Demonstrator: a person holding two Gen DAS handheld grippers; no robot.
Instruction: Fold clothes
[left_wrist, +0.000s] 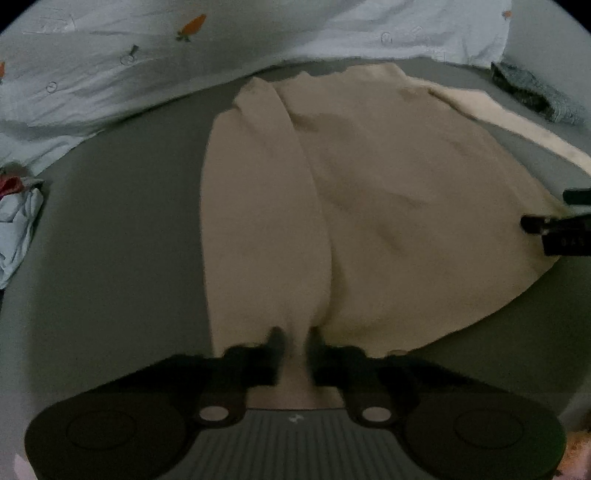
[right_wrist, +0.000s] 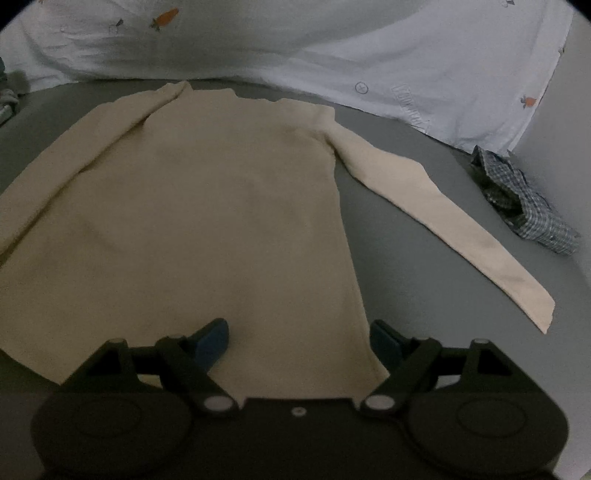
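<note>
- While the cream long-sleeved top (right_wrist: 229, 206) lies spread flat on the grey bed (right_wrist: 424, 236), one sleeve (left_wrist: 258, 221) is already laid lengthwise over the body, and the other sleeve (right_wrist: 436, 221) stretches out bare to the side.
- Left gripper (left_wrist: 294, 338): its fingers (left_wrist: 275, 338) are drawn nearly together with a ridge of cream cloth between them, so I judge they have hold of the folded sleeve's end or the hem right there; the exact layer is hard to tell.
- Right gripper (right_wrist: 299, 332): its fingers (right_wrist: 212, 338) stand wide apart and hold nothing; the top's hem lies between and just under them, with the side seam running up beside the right-hand finger.
- Step in hand, as I judge it: the sleeve-folding stage, one side laid in and one side left out.
- Next move would call for taking the outstretched sleeve, which lies well beyond the right gripper's outer finger, and bringing it across the body without dragging the flat panel.
- Beyond both sets of fingers lies a pale printed quilt (right_wrist: 369, 55), and a checked garment (right_wrist: 517, 199) sits crumpled far off to the right gripper's outer side.
</note>
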